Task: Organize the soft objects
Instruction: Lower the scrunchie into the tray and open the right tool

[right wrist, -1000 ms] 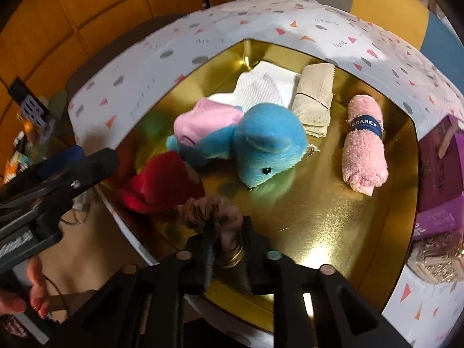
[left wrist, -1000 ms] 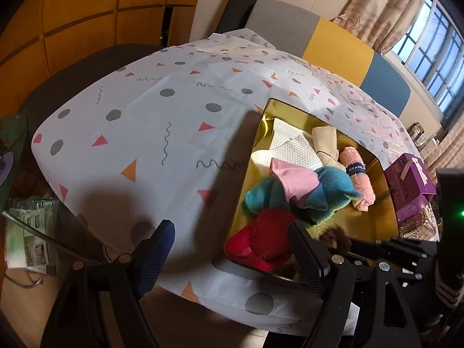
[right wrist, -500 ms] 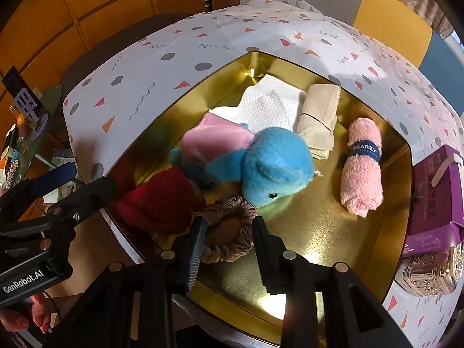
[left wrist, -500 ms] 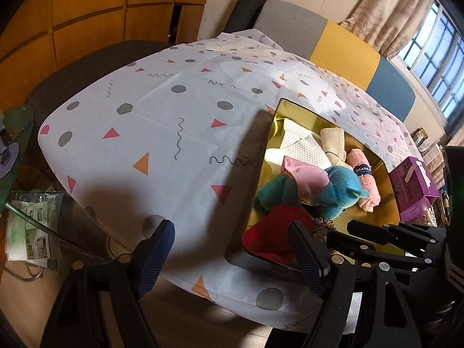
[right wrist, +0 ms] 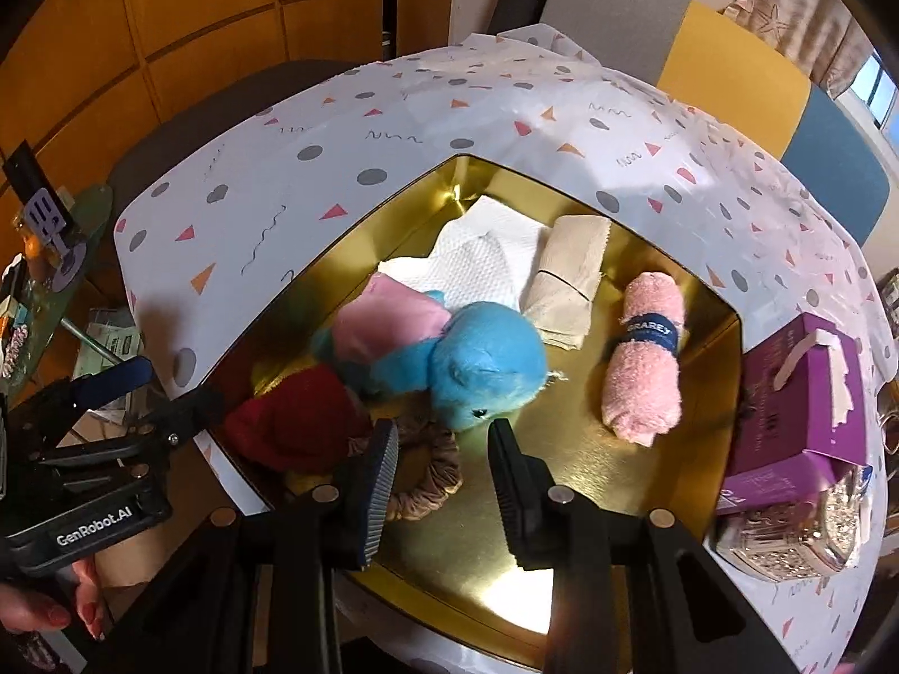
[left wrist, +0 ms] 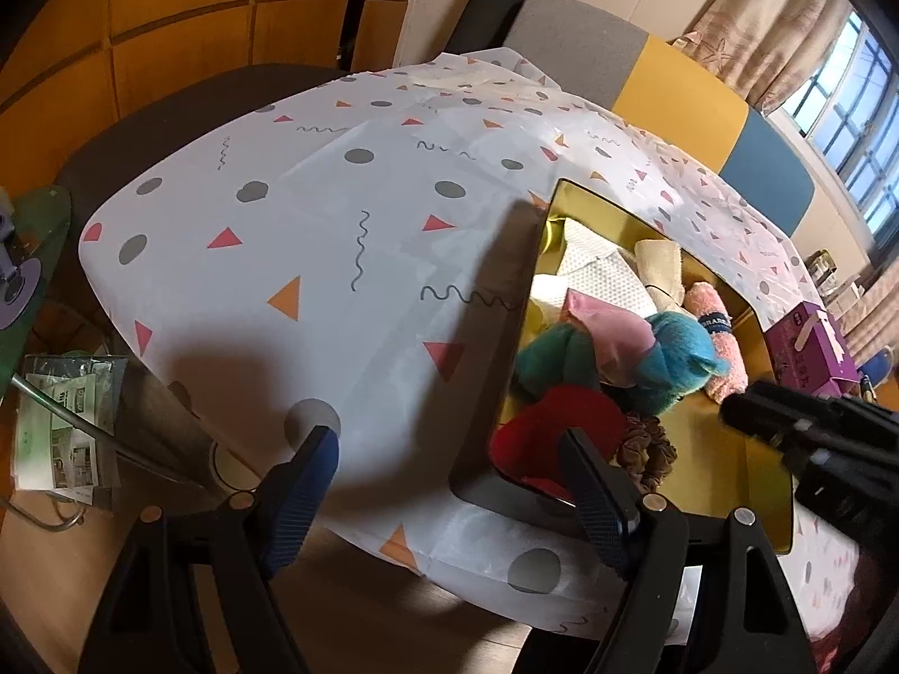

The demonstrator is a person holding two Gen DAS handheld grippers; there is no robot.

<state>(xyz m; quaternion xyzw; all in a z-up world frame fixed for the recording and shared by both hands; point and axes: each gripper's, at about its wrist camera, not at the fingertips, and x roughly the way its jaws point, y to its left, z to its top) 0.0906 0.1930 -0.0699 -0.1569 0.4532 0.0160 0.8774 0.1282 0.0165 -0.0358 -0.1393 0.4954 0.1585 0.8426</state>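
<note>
A gold tray (right wrist: 629,511) holds a blue plush toy (right wrist: 483,365), a pink cloth (right wrist: 387,320), a red soft item (right wrist: 298,421), a brown scrunchie (right wrist: 427,477), a white cloth (right wrist: 477,258), a beige folded cloth (right wrist: 567,281) and a rolled pink towel (right wrist: 646,354). My right gripper (right wrist: 444,449) is open and empty just above the scrunchie at the tray's near edge. My left gripper (left wrist: 449,455) is open and empty over the tablecloth at the tray's left side (left wrist: 522,303). The scrunchie (left wrist: 646,443) also shows in the left wrist view.
A patterned white tablecloth (left wrist: 337,236) covers the table. A purple box (right wrist: 798,393) and a shiny packet (right wrist: 786,533) stand right of the tray. A grey, yellow and blue sofa (right wrist: 730,56) is behind. A glass side shelf with papers (left wrist: 62,432) is at the left.
My right gripper opened and let go of the brown scrunchie, which now lies in the tray, and then drew back and up. My left gripper pulled back from the tray.
</note>
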